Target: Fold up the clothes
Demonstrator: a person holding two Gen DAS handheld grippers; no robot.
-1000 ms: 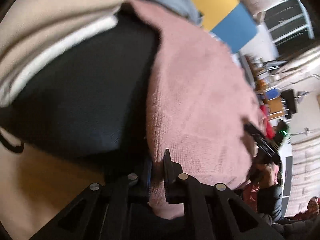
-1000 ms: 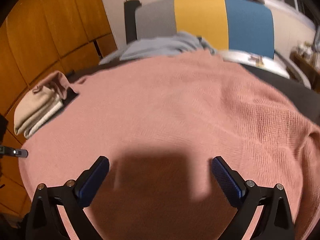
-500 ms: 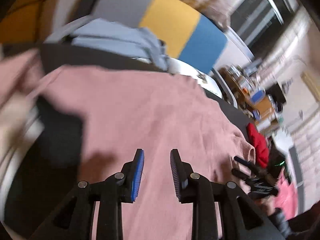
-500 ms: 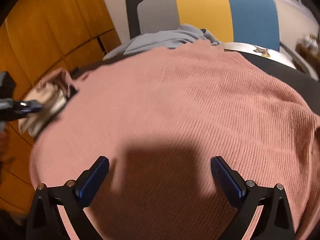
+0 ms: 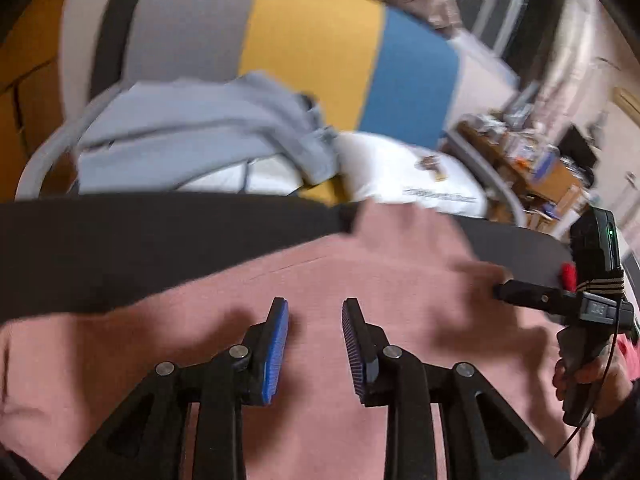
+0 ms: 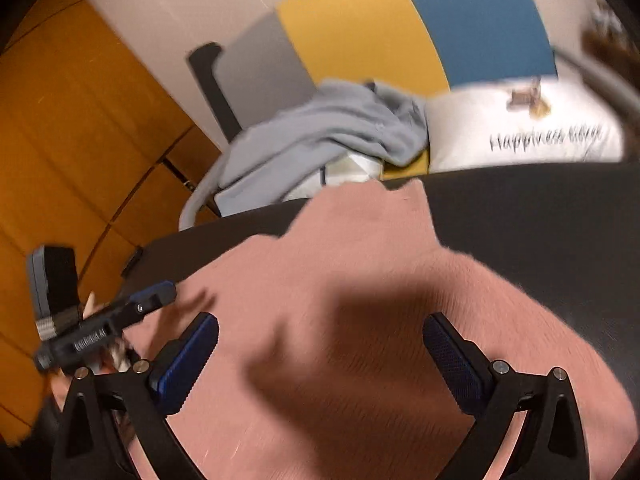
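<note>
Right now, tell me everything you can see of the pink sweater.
The pink sweater is a soft, fine-ribbed knit in dusty pink, spread flat over a dark surface. A narrower part of it points toward the grey-blue garment beyond the surface edge, without touching it. Motion blur hides finer details. The left gripper and right gripper hover over it, jaws parted, nothing between them.

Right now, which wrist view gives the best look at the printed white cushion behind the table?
The right wrist view: the white cushion fills the upper right there, and its script lettering, beginning "Happiness", is partly legible. In the left wrist view the same cushion appears smaller and blurred behind the grey garment, its text an unreadable smear.
</note>
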